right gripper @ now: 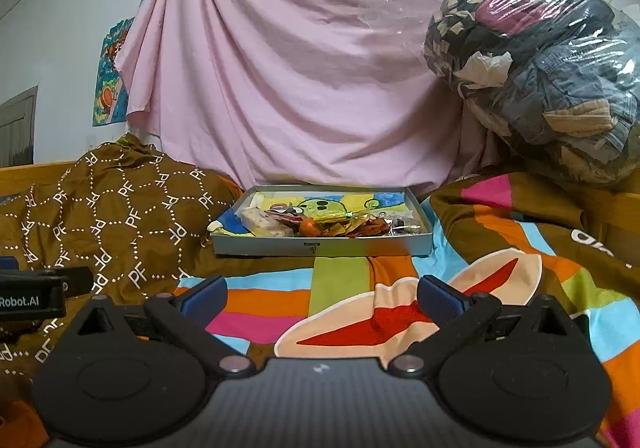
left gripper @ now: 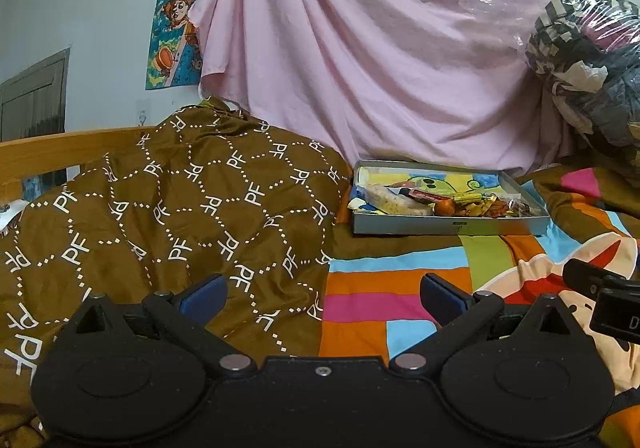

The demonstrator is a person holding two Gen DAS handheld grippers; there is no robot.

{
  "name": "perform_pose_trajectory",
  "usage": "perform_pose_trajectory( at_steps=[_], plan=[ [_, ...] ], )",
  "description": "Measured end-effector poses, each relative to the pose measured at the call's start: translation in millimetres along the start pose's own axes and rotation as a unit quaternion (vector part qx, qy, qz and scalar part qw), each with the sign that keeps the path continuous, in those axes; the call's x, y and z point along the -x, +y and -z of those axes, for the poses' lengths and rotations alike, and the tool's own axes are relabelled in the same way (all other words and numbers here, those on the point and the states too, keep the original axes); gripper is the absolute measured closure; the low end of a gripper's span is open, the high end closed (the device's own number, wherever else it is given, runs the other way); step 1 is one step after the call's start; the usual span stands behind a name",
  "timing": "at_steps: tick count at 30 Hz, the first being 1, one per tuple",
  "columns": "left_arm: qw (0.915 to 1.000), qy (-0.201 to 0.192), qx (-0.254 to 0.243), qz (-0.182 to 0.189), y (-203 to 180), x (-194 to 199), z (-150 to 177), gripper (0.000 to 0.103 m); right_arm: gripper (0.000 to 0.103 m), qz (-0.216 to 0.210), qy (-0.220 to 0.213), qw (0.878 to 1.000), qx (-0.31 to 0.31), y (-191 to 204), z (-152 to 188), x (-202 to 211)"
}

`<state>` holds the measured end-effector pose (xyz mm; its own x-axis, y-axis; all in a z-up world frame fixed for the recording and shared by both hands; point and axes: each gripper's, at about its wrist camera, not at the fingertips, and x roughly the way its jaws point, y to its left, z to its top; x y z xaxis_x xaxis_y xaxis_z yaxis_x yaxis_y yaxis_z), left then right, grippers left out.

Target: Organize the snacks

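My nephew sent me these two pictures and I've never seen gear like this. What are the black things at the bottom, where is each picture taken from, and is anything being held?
The black shapes are two hand-held claws, each with a camera looking forward along its fingers. One picture looks out over the left claw, the other over the right claw. Both stand open with nothing between their blue pads. They hover over a bed with a striped colourful sheet and a brown patterned blanket. Ahead lies a shallow grey tray holding a heap of wrapped snacks. Behind hangs a pink cloth; a clear bag of clothes sits at the right.
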<state>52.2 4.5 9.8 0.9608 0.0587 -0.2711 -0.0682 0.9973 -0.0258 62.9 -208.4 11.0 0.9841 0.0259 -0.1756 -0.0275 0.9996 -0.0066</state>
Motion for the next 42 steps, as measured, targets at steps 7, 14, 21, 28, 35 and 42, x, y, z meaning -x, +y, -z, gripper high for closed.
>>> perform_pose_trajectory(
  at_steps=[7, 14, 21, 28, 35, 42],
  plan=[
    [0.9999, 0.000, 0.013, 0.002, 1.0, -6.5, 1.4, 0.001, 0.000, 0.004, -0.001, 1.000, 0.005, 4.8, 5.8, -4.1],
    [1.0000, 0.008, 0.003, 0.003, -1.8, -18.9, 4.2, 0.001, 0.000, 0.017, -0.004, 1.000, -0.004, 3.2, 8.5, -11.4],
    [0.9996, 0.018, 0.020, -0.003, 6.8, -23.8, 3.8, 0.001, 0.000, 0.029, 0.006, 0.999, -0.023, -2.6, 6.8, -18.5],
    [0.9994, 0.014, 0.030, -0.009, 10.9, -25.8, 0.1, 0.001, 0.000, 0.026, 0.010, 0.999, -0.023, -2.5, 7.5, -19.6],
    [0.9995, 0.012, 0.027, -0.010, 9.1, -26.2, -0.7, 0.001, 0.000, 0.020, 0.009, 0.999, -0.023, -1.9, 7.2, -18.9],
    [0.9994, 0.011, 0.029, -0.013, 9.3, -25.9, -1.6, 0.001, 0.000, 0.018, 0.010, 1.000, -0.023, -1.9, 7.6, -18.6]
  ],
)
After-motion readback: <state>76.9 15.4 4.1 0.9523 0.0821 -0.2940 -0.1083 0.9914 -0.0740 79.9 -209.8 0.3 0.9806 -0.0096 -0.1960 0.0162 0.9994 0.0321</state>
